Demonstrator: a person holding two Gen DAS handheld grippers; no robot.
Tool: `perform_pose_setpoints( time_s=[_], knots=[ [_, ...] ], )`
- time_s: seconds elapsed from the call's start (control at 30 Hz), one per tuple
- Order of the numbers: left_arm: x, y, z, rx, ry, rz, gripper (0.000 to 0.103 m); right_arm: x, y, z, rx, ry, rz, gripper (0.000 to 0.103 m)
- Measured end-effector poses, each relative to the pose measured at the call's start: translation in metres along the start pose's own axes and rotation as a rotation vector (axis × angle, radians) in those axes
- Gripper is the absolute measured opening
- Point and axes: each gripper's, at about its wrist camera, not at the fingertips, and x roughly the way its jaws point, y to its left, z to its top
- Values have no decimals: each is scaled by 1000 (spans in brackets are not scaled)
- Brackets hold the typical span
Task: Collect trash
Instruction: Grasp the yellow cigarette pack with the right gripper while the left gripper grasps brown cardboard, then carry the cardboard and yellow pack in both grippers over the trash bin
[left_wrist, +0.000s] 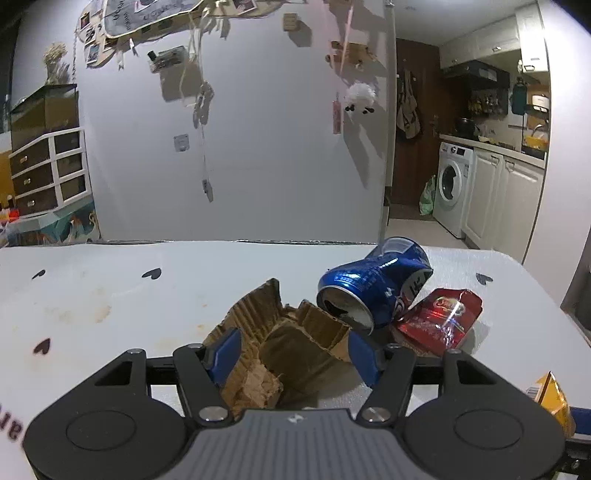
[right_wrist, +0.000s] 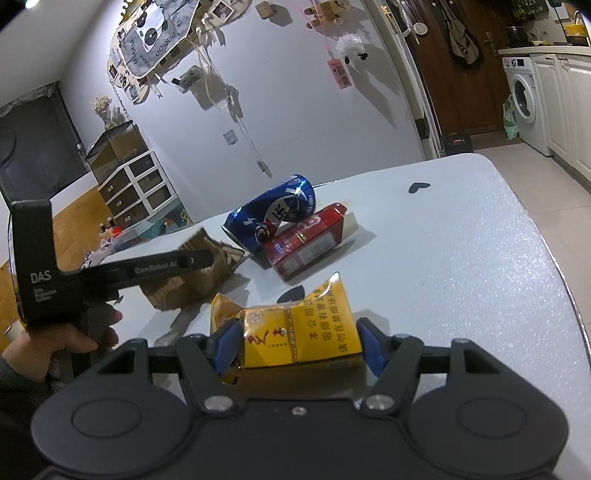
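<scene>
Lettering first: black Chinese print on the yellow cigarette pack (right_wrist: 314, 332), with "本公司" and "请勿在禁烟场所" legible and red brush characters on its left panel; a white Chinese character on the blue can (left_wrist: 373, 288); "DAS" in white on the body of the left gripper (left_wrist: 293, 352) as seen from the right wrist, the longer word along its arm too blurred to spell. Yellow pack lying printed face up on the white table (left_wrist: 110, 295), long axis running crosswise between the blue pads of the right gripper (right_wrist: 299, 347), left end torn open and crumpled, both pads pressed against its ends. Torn cardboard (left_wrist: 291, 332), brown, corrugated and folded into a rough cup, clamped between the left gripper's pads, low over the table. Can on its side just beyond the cardboard, dented at the middle, open mouth facing the left gripper, long axis slanting away to the right. Red pack (left_wrist: 439, 317), glossy and creased, flat against the can's right flank. Bare hand (right_wrist: 55, 339) wrapped round the left gripper's handle. Black heart marks scattered across the tabletop
</scene>
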Motion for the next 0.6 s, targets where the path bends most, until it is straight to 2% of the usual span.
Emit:
perform_pose_setpoints(
  time_s=[0.33, 0.47, 0.6],
  knots=[
    [-1, -11, 1, 31, 3, -74, 63, 0, -1, 0, 5, 0, 5, 69],
    [12, -16, -6, 63, 35, 10, 63, -1, -1, 0, 6, 0, 7, 69],
    [20, -17, -10, 65, 47, 30, 62, -1, -1, 0, 9, 0, 11, 69]
  ],
)
